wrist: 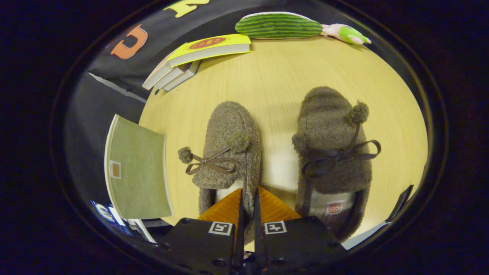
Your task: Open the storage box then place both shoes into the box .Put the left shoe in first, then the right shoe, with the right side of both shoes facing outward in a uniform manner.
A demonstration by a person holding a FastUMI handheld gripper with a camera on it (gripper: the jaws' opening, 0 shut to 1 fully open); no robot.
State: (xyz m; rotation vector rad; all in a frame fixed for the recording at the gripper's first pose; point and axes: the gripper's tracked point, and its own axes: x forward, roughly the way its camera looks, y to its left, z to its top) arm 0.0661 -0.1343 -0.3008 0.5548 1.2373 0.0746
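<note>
My claw (pixel 248 198) is pinched nearly together on the inner side wall of the left shoe (pixel 229 145), a fuzzy slipper that looks light, soft and floppy, so I judge this thin collar edge by the heel opening the best hold, though it may sag. The right shoe (pixel 332 152) sits just beside it on the tabletop (pixel 275 76), close enough for its ribbon bow to snag. The green storage box (pixel 137 168) lies near left with its lid seemingly down; books (pixel 191 61) and plush toys (pixel 279 25) stay far back, well apart.
</note>
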